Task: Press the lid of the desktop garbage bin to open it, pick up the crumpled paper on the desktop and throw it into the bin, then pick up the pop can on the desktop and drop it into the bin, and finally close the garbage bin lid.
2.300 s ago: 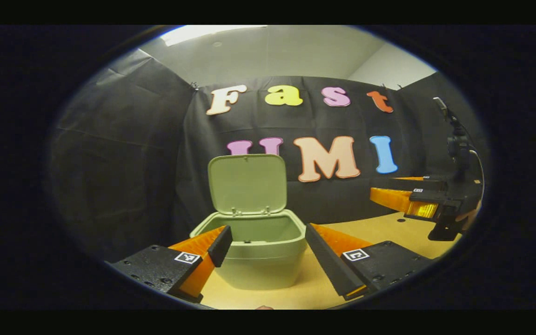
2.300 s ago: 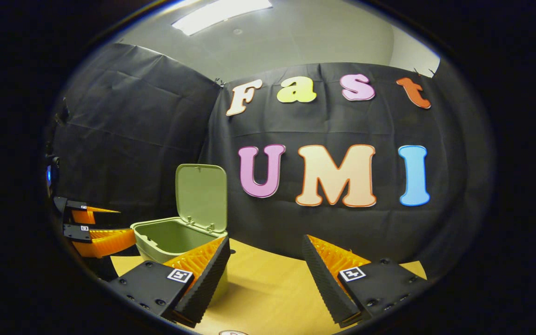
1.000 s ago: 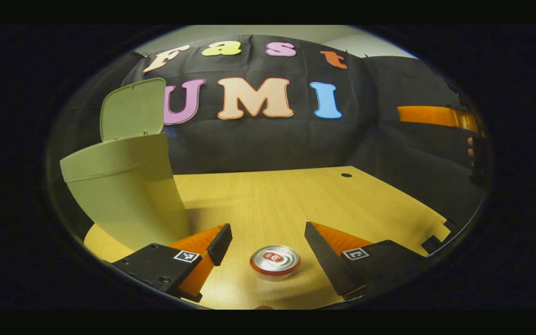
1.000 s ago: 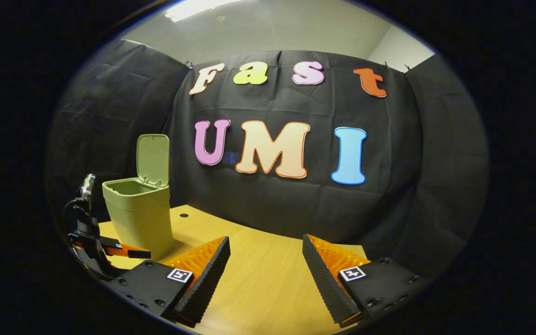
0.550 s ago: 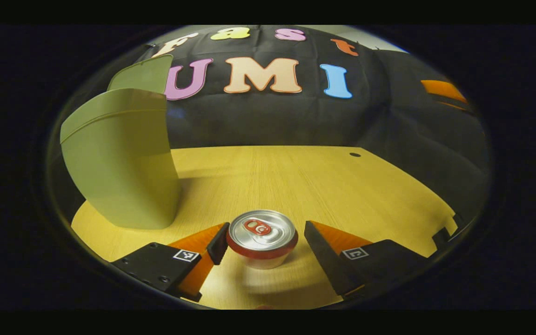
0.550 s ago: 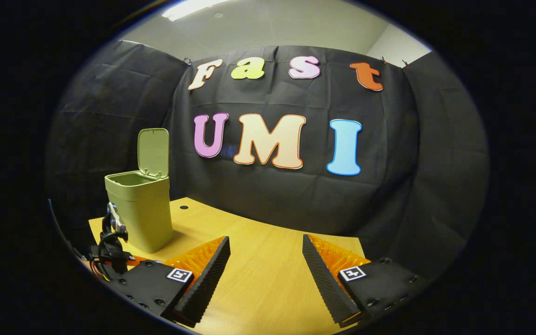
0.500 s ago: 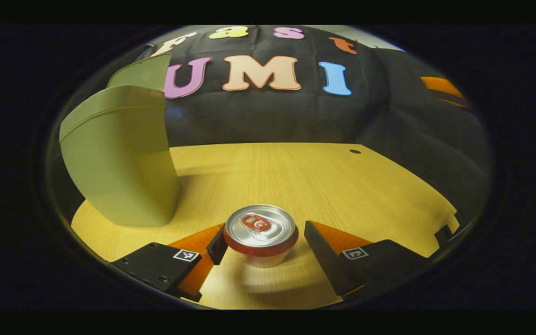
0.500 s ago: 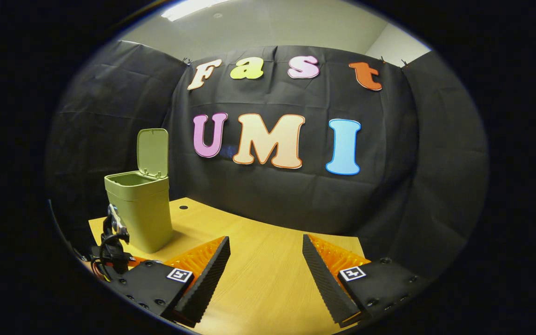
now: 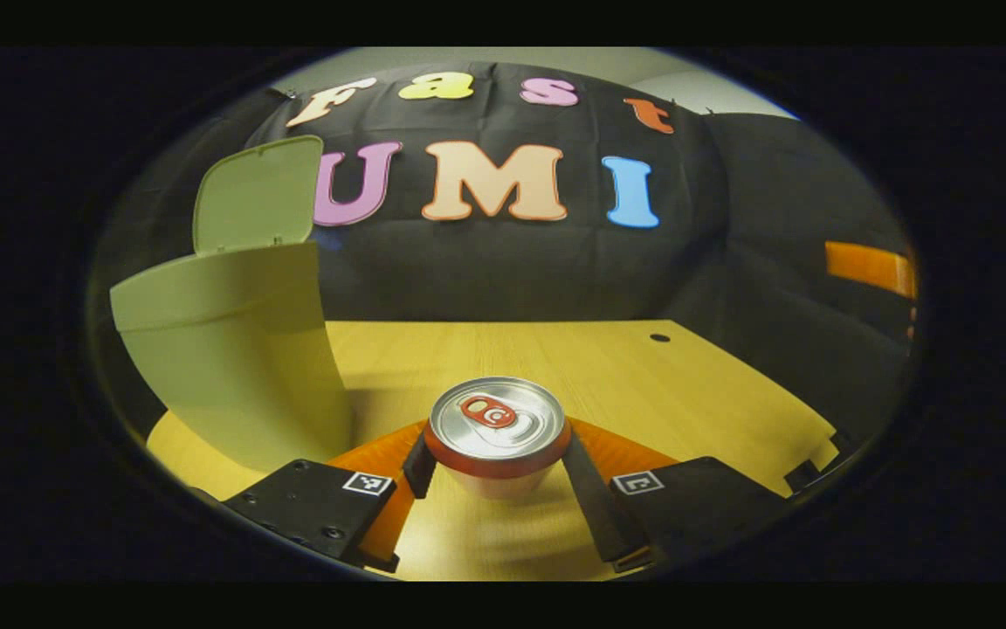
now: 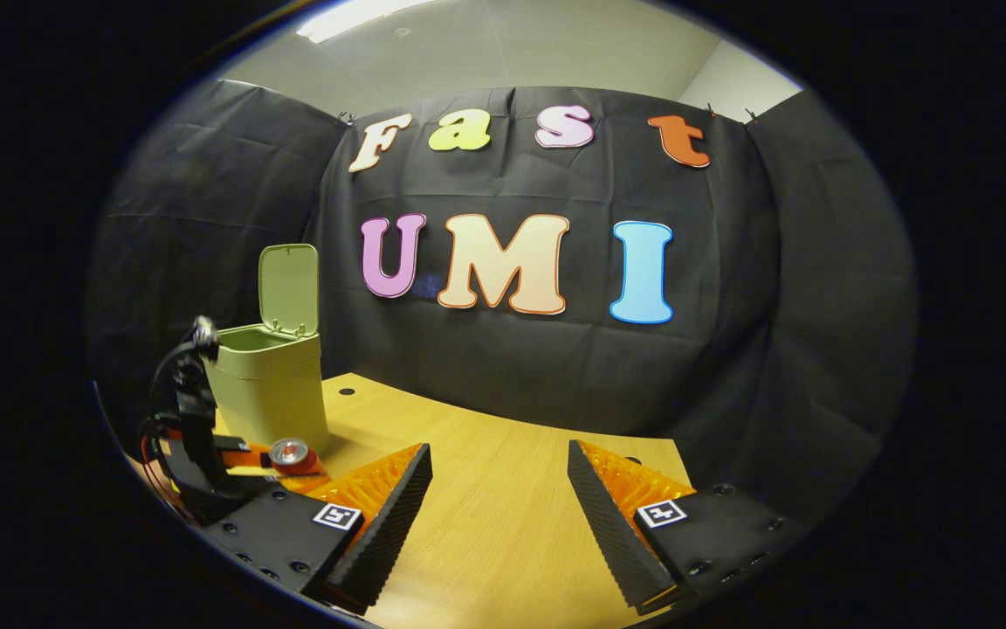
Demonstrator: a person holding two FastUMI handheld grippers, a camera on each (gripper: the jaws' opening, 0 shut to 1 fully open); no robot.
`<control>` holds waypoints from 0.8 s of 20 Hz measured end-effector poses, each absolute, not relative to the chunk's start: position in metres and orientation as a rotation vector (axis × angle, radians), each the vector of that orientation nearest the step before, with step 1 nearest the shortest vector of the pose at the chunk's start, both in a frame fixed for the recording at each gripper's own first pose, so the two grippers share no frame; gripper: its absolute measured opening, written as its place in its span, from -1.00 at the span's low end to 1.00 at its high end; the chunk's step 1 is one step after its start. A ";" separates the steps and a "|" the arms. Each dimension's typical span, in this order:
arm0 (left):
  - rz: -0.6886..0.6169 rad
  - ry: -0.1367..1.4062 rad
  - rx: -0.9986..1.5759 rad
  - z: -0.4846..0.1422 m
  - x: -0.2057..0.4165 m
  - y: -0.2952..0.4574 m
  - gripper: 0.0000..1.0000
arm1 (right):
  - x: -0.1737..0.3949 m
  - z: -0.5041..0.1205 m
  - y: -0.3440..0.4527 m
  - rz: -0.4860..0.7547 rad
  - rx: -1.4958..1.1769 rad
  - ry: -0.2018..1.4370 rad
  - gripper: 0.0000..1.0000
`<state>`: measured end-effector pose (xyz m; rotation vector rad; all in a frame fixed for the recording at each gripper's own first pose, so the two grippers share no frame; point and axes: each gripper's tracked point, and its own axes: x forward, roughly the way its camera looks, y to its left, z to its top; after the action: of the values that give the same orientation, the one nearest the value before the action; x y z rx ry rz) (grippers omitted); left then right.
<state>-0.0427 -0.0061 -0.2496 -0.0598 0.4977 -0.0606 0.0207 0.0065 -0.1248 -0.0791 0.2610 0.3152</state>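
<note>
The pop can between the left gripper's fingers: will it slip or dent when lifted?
The pop can looks smooth and round, so it may slip. Its thin metal wall probably dents under hard squeezing. The fingers grip below its rim, which may help.

Dim booth, warm yellowish cast in both views. Main light is a ceiling panel [image 10: 363,16], blown out white at the top of the right gripper view. Tabletop [image 9: 573,367] is the brightest area in the left gripper view, lit evenly, with a soft shadow at the bin [image 9: 232,349] base. Can [image 9: 498,432] lid shows a mild shine and is sharp; table under it looks smeared with blur. Strong fisheye bending: table edge curves, bin walls bow. Edges darken and soften. Black cloth [image 10: 730,349] swallows detail, folds faint.
</note>
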 end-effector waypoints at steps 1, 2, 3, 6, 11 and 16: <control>-0.070 0.476 -0.054 -0.236 -0.035 -0.004 0.53 | 0.018 -0.126 0.009 0.315 -0.077 0.262 0.96; -0.076 0.453 -0.045 -0.225 -0.029 -0.002 0.53 | 0.016 -0.127 0.011 0.314 -0.071 0.261 0.96; -0.081 0.431 -0.035 -0.212 -0.021 0.002 0.53 | 0.014 -0.127 0.015 0.314 -0.062 0.260 0.96; -0.086 0.372 -0.021 -0.178 -0.001 0.013 0.53 | 0.008 -0.131 0.023 0.309 -0.038 0.268 0.96; -0.075 0.274 0.016 -0.128 0.027 0.040 0.52 | 0.000 -0.132 0.029 0.285 -0.009 0.267 0.96; -0.037 0.205 0.050 -0.095 0.045 0.073 0.51 | -0.002 -0.138 0.031 0.262 0.020 0.283 0.96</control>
<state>0.0453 0.0728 -0.0946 0.0503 0.2046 -0.0373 -0.0023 0.0306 -0.1381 0.0196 0.2835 0.2618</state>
